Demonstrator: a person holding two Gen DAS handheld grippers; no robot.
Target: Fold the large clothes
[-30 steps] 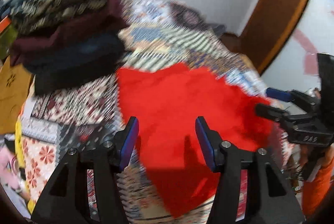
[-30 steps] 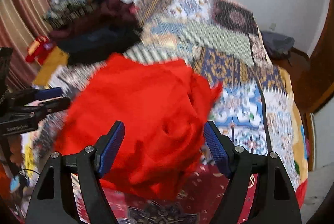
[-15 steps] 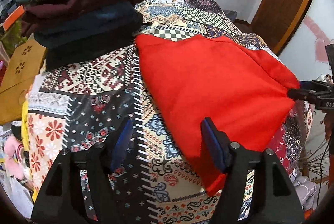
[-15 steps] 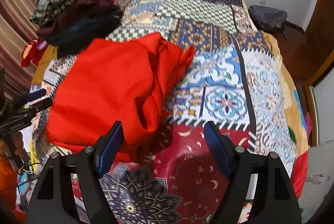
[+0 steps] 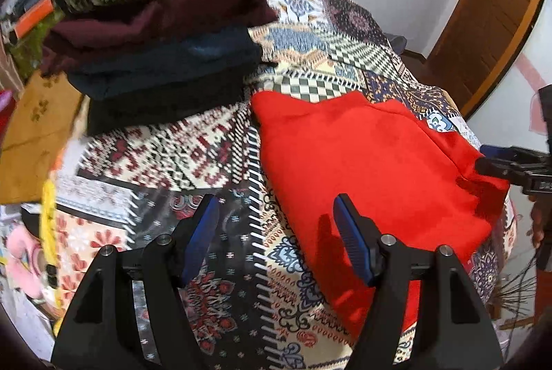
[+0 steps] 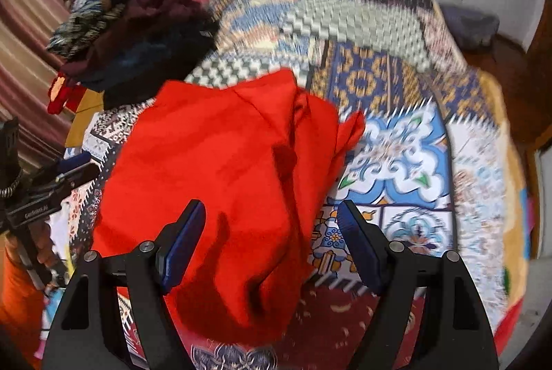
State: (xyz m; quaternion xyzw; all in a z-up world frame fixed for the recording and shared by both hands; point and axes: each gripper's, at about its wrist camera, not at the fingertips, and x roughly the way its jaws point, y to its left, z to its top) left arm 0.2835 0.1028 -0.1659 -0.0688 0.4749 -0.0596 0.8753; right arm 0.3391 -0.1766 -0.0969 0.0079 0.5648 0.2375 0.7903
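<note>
Red cloth lies on a bed under a patchwork quilt, partly folded, its near edge hanging over the bed's near side. Left gripper: jaws spread, nothing between the blue pads; left pad over bare quilt, right pad over the cloth's left part, not touching it as far as the view shows. Right gripper: jaws spread, empty; left pad over the cloth, right pad over quilt just beside the cloth's right edge. Left wrist view only: the cloth's left edge runs straight and flat, top surface smooth, and a stack of folded clothes (patterned on top, then maroon, navy, black) sits far left, apart from the cloth; a wooden door at far right. Right wrist view only: the cloth's right side is bunched, with ridged folds and a loose flap pointing right over the quilt; striped curtain at left, a grey bag on the floor far right. Each view catches the other gripper's tip at its edge: the right one at the cloth's right corner, the left one by the left edge. Both frames blurred toward the far end.
</note>
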